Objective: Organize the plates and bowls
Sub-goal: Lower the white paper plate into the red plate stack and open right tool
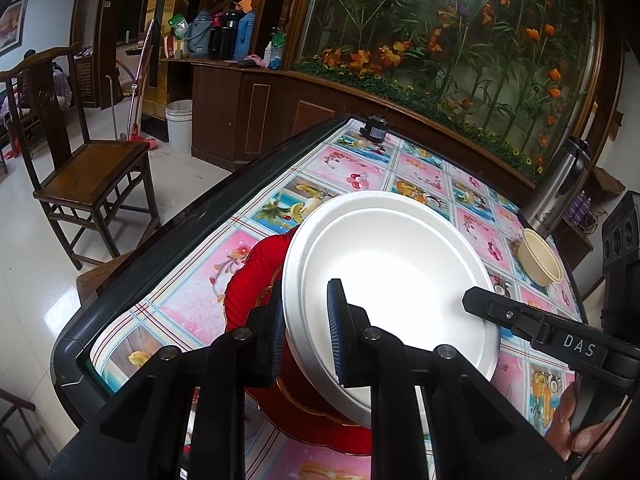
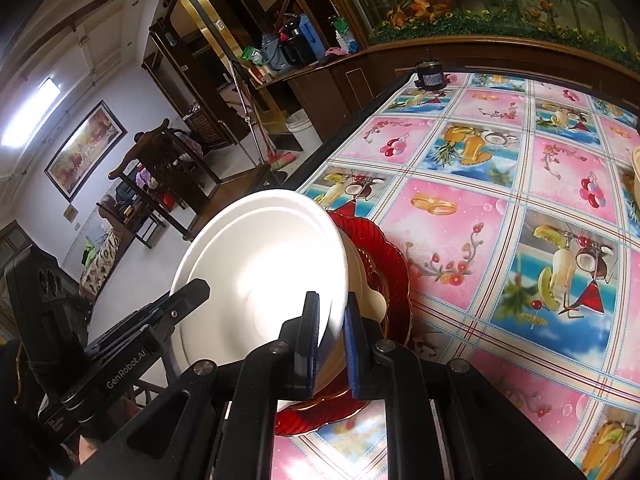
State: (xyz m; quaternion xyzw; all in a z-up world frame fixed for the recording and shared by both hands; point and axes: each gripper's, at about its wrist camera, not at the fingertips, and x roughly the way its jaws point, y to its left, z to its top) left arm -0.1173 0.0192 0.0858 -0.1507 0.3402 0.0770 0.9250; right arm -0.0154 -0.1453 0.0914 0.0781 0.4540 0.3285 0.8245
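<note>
The white bowl (image 1: 384, 280) is held tilted above the red plate (image 1: 256, 280), near the table's near left corner. The left gripper (image 1: 306, 328) is clamped on the bowl's left rim, one pad outside and one inside. The right gripper (image 2: 331, 344) is clamped on the opposite rim; in the left wrist view only one of its fingers (image 1: 492, 308) shows over the bowl.

The bowl covers most of the red plate; only its fluted left and near edges show. In the right wrist view a cream-coloured form (image 2: 370, 292) sits under the bowl, and whether it is a second bowl cannot be told.

A small cream bowl (image 1: 540, 256) lies tipped on the fruit-print tablecloth (image 1: 192, 300), well apart to the right. A steel flask (image 1: 560, 184) stands beyond it. A small black device (image 1: 374, 126) sits at the far edge. A wooden chair (image 1: 84, 168) stands on the floor to the left.
</note>
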